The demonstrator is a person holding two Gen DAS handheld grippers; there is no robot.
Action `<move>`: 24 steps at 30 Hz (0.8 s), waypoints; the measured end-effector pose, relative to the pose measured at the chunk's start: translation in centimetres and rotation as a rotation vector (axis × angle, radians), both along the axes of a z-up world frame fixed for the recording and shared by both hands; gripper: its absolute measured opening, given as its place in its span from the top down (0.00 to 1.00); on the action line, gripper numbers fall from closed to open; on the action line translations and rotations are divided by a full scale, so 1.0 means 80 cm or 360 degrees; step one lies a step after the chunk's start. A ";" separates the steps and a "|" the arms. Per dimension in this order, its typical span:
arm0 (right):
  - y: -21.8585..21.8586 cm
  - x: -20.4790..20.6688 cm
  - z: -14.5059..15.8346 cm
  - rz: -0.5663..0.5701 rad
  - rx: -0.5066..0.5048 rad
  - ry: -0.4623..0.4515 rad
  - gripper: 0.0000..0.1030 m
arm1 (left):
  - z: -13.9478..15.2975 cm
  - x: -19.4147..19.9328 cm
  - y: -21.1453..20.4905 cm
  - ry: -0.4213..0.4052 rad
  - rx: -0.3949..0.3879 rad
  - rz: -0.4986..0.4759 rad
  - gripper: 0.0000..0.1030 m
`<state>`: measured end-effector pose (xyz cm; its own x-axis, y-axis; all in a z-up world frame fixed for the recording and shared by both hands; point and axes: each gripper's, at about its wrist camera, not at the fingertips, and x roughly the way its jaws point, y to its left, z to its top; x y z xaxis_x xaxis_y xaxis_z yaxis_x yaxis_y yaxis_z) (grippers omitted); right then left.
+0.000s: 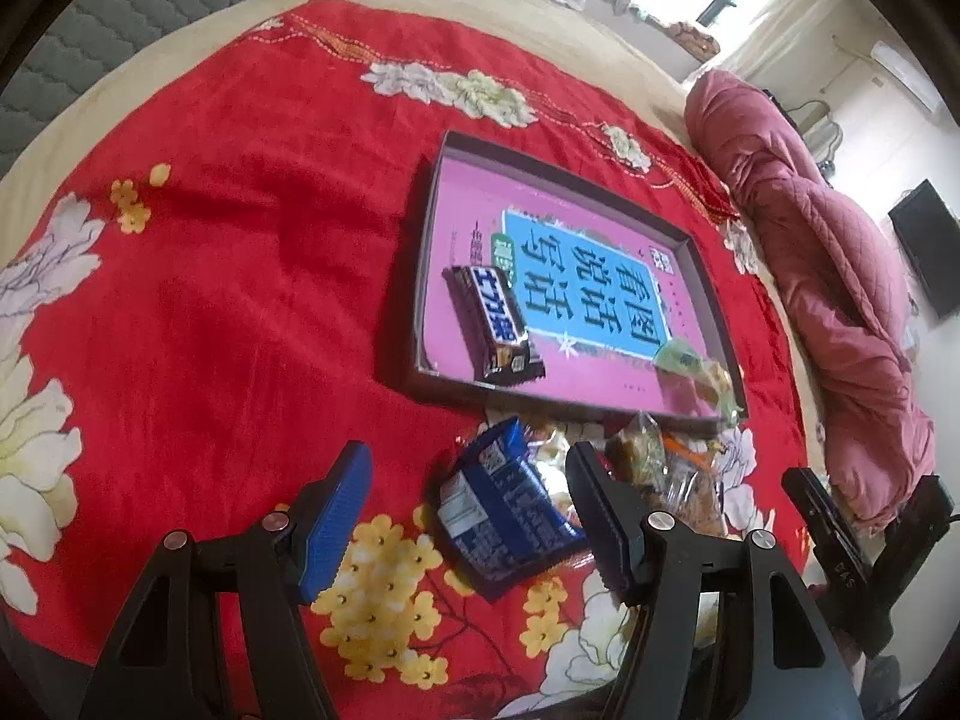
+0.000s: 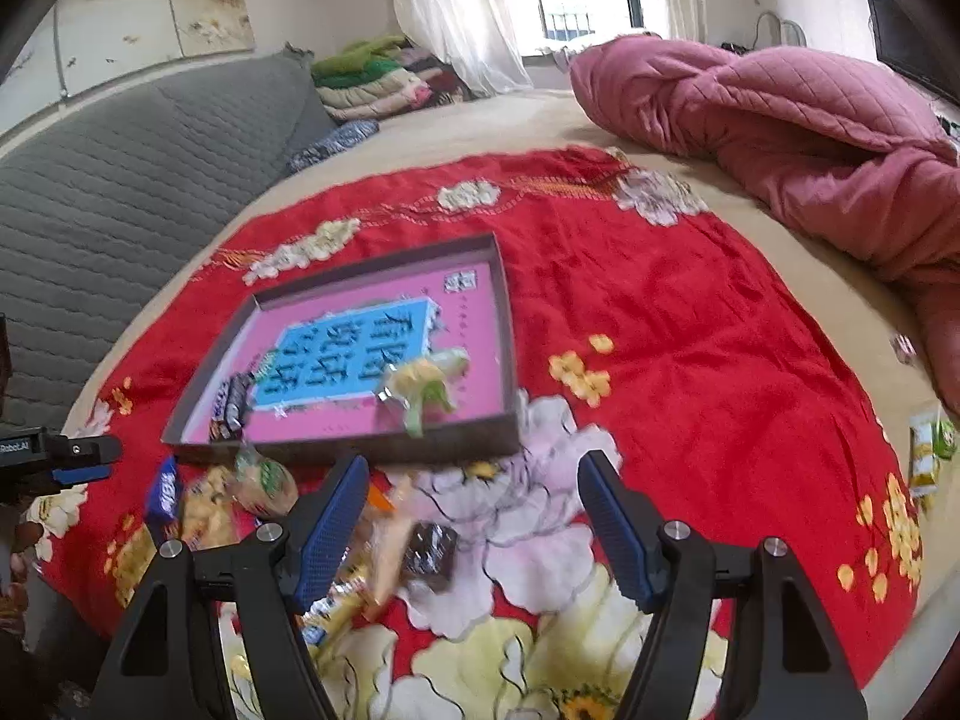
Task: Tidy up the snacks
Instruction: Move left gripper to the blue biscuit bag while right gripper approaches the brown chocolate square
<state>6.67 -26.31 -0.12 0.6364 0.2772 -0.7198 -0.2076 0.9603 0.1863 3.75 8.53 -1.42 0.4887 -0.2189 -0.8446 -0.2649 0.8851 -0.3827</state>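
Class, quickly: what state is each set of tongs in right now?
Left tongs: open, holding nothing.
Right tongs: open, holding nothing.

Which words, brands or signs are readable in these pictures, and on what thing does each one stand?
"看图说话写话": upside down on the blue panel inside the box.
"士力架": on the chocolate bar in the box.
"Robot.AI", first letters cut off: on the left gripper's body.
QR code on the box floor: not decodable.
Blue packet: print too small to read.
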 end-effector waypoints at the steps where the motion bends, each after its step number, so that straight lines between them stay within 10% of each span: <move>1: -0.002 0.000 -0.002 -0.0005 -0.0011 0.0020 0.30 | -0.002 -0.001 0.001 0.0007 -0.0005 0.0001 0.33; 24: 0.032 -0.006 -0.060 0.0286 -0.0366 0.0275 0.31 | -0.037 -0.015 -0.011 0.0140 -0.0265 -0.0002 0.33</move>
<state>6.21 -23.75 -4.89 0.4550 0.1919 -0.8696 -0.3616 0.9322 0.0165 2.52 7.69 -4.38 0.4139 -0.3601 -0.8361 -0.3026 0.8118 -0.4994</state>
